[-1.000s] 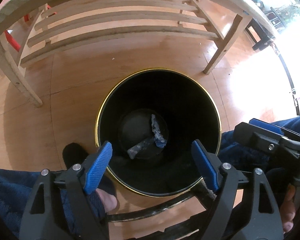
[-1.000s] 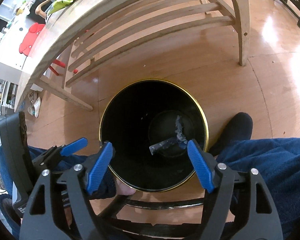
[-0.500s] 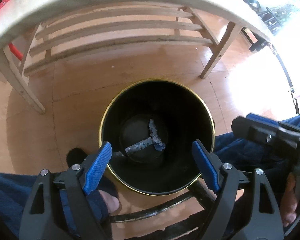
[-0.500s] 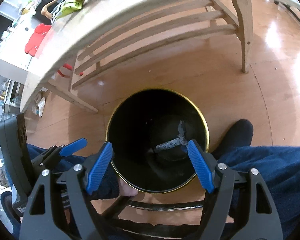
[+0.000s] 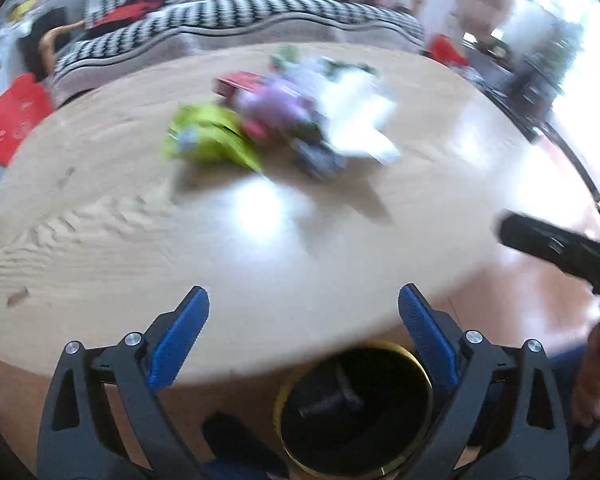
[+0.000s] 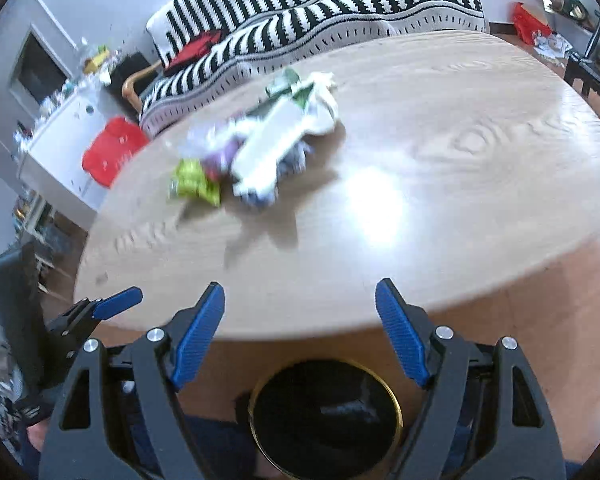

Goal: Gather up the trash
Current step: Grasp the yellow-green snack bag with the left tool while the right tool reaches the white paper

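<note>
Trash pile (image 6: 260, 152) sits mid-desk (image 6: 440, 200), well apart from both tools: yellow-green wrapper (image 5: 208, 138) at its left edge, purple & red bits in the middle, white paper (image 5: 356, 120) on the right. Both views are motion-blurred, so exact items are hard to tell.

Left tool (image 5: 304, 320) is released, jaws wide, nothing between them. Right tool (image 6: 300, 316) likewise spread w/ nothing held. Both hang off the near desk edge, above the black gold-rimmed bin (image 6: 324, 416) on the floor; bin shows dark scraps at the bottom.

Judgement: next step is probably reaching for another piece, w/ most of the pile yet to go.

Risks from here:
- Items overlap, so a pinch on one wrapper may drag neighbours along & scatter them, or knock bits off the desk.
- Flat paper on smooth wood gives the fingertips little to bite on; it may just slide away.
- Light wrappers can slip out on the carry back if gripped by a corner only.
- Bin sits partly under the desk edge, so a release made too early lands on the desk or floor.
</note>
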